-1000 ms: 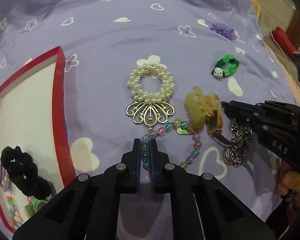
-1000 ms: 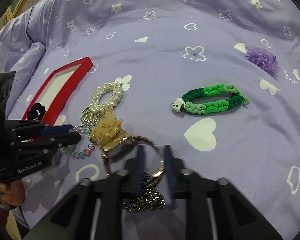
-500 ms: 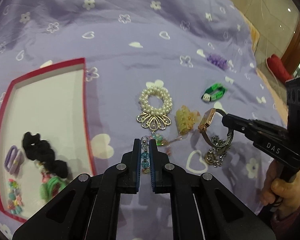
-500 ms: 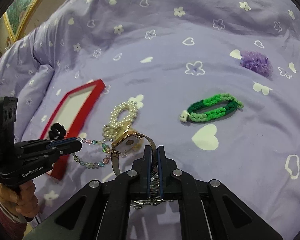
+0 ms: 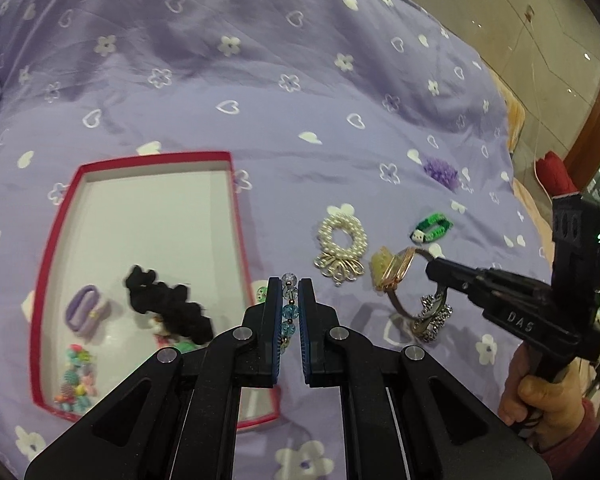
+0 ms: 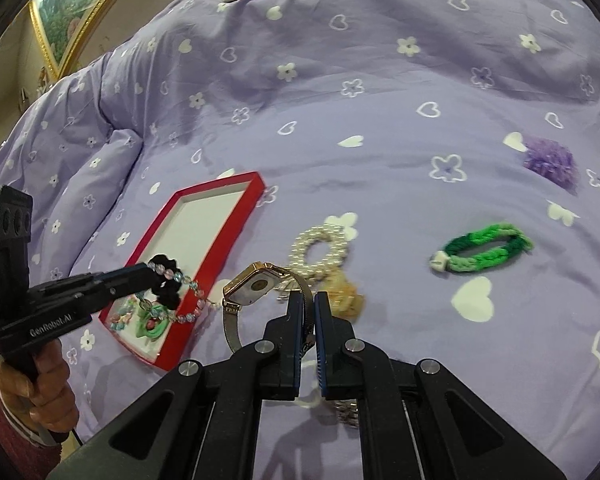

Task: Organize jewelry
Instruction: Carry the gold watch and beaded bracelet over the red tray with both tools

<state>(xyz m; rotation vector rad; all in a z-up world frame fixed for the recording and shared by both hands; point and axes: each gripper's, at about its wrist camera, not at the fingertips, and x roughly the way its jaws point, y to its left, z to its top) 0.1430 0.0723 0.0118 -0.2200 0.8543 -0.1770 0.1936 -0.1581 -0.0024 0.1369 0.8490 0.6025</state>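
My left gripper (image 5: 288, 284) is shut on a pastel glass-bead bracelet (image 5: 289, 312), held in the air by the right edge of the red-rimmed white tray (image 5: 236, 216); in the right wrist view the bracelet (image 6: 188, 312) dangles over the tray (image 6: 220, 240). My right gripper (image 6: 308, 300) is shut on the mesh band of a gold watch (image 6: 256, 288), lifted off the bed; the watch (image 5: 400, 276) shows in the left wrist view too.
On the purple bedspread lie a pearl ring ornament (image 5: 342, 240), a yellow hair claw (image 6: 344, 296), a silver chain (image 5: 432, 316), a green braided band (image 6: 484, 248) and a purple pompom (image 6: 548, 160). The tray holds a black scrunchie (image 5: 168, 304), purple ties and small beads.
Both grippers have risen from the bed. The left one has lifted the bead bracelet towards the tray. The right one has closed on the watch band and raised the watch.
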